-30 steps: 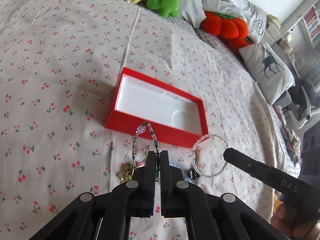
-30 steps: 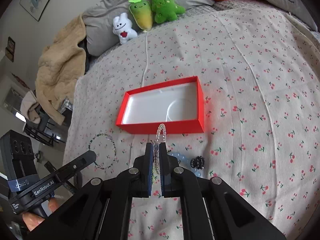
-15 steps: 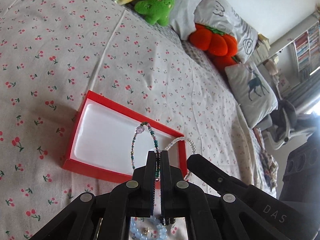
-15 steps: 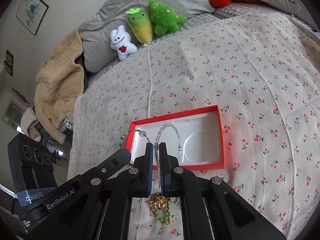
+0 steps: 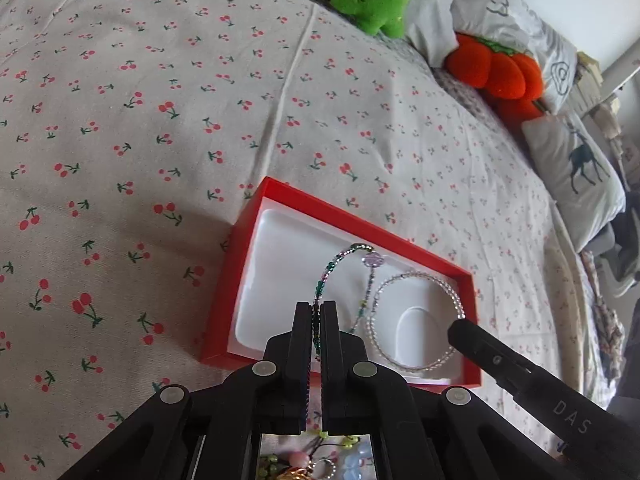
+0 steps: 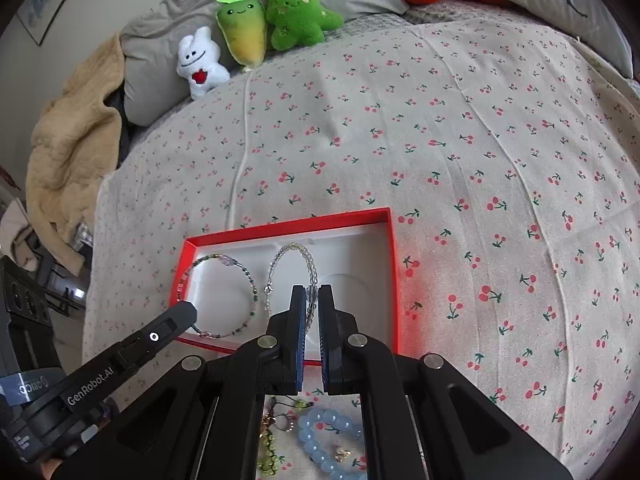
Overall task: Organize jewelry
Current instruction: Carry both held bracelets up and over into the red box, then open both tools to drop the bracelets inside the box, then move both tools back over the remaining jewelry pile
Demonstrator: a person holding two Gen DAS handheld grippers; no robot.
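- Both bracelets have moved from the bedspread in front of the box a second ago to hang above its white tray; we see our two grippers side by side over the near wall.
- Our left gripper point(image 5: 319, 312) reaches forward and down toward the red box point(image 5: 240, 248), its jaws closed to a thin slit on the green bracelet point(image 5: 340, 258).
- Our right gripper point(image 6: 309, 294) comes in level beside it, jaws nearly closed on the clear bracelet point(image 6: 298, 249); in the left view only one black finger of it shows, at the right side of the box.
- From the right view, the green bracelet point(image 6: 224, 260) loops over the left part of the box point(image 6: 288, 226), the clear one just beside it toward the middle.
- Green bracelet: a thin round loop of tiny green and purple seed beads, with one pale lilac flower bead.
- Clear bracelet point(image 5: 416, 278): a ring of small glassy beads with a metal clasp.
- Box: shallow, rectangular, red card walls, smooth white moulded insert with a rounded recess at one end.
- Under the right gripper lie a chunky pale blue bead bracelet point(image 6: 324, 420) and a yellow-green bead string point(image 6: 268, 456) on the bedspread point(image 6: 480, 140), a soft creased cotton printed with cherries.
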